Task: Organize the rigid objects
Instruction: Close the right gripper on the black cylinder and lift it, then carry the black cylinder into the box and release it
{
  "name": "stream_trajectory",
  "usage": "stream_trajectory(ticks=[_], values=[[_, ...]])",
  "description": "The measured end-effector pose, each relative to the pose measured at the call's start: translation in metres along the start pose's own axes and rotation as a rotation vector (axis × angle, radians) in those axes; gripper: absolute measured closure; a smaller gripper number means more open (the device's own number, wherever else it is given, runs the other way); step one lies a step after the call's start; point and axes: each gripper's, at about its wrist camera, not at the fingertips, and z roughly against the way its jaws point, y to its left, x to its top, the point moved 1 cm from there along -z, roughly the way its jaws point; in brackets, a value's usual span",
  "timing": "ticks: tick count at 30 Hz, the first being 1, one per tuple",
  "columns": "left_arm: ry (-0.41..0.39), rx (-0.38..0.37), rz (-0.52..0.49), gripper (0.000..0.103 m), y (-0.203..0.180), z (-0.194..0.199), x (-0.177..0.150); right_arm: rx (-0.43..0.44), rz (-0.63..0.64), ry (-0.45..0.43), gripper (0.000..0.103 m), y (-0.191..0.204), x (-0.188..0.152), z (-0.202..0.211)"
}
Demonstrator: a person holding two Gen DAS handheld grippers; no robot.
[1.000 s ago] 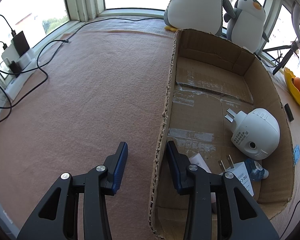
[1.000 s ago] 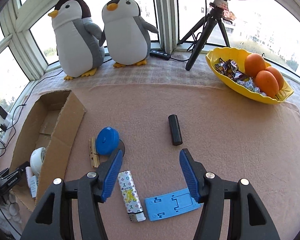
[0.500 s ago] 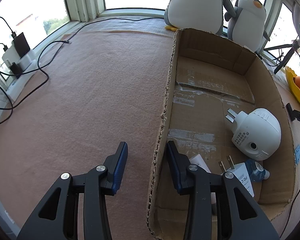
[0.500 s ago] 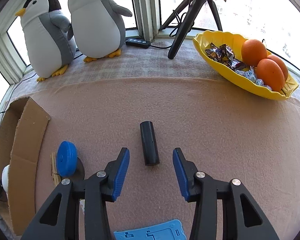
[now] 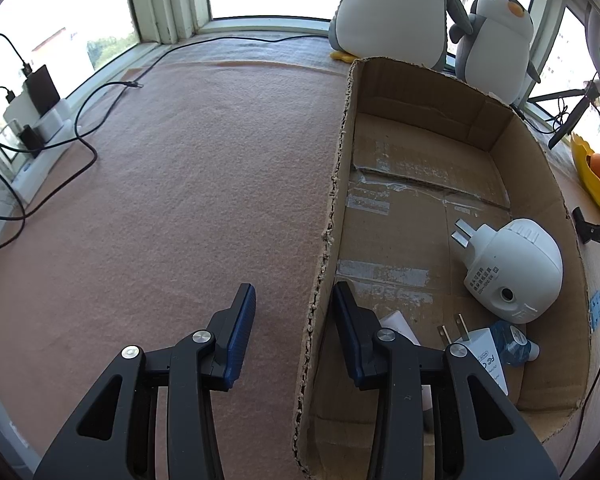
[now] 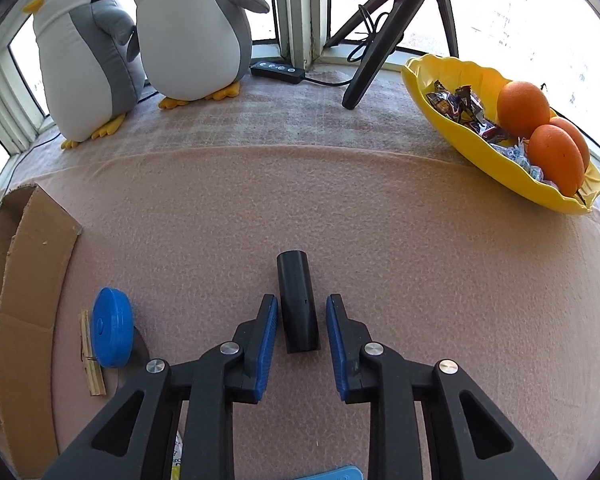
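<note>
1. Currently the right tool [image 6: 298, 300] points down at the pink felt surface [image 6: 400, 232], its jaws closing. The black cylinder [image 6: 296, 280] lies between the blue pads; a thin gap shows on each side, so it is released, not yet gripped.
2. The cylinder carries no readable marking.
3. To its left lie a blue round case [image 6: 112, 328] and, touching it, a wooden clothespin [image 6: 90, 360], both just beside the cardboard box [image 5: 420, 92].
4. The left tool [image 5: 292, 292] is clenched as far as it goes and straddles the box's near wall: one finger outside over the felt, the other inside. A gap shows beside the outer pad, so I cannot tell whether the wall is pinched.
5. Inside the box rest a white domed plug [image 5: 516, 268] with a printed grey label too small to read, a white charger [image 5: 480, 344] with partly hidden print, and a small blue bottle [image 5: 514, 340].
6. At the left view's right edge, a black part [image 5: 596, 232] shows the letters "DAS".
7. A yellow bowl [image 6: 480, 160] holds oranges [image 6: 522, 100] and wrapped sweets.
</note>
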Motion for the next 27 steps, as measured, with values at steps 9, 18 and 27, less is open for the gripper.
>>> stream_trajectory(ticks=[9,18,27], values=[[-0.001,-0.001,0.001,0.065,0.0,0.0,0.0,0.012,0.008,0.012,0.088,0.003,-0.003,0.003],[-0.001,-0.004,0.004,0.065,-0.001,0.0,0.001,0.056,-0.005,-0.01,0.088,0.012,-0.006,0.027],[-0.002,-0.007,0.006,0.065,-0.001,0.0,0.002,0.173,0.049,-0.077,0.088,0.063,0.001,0.071]])
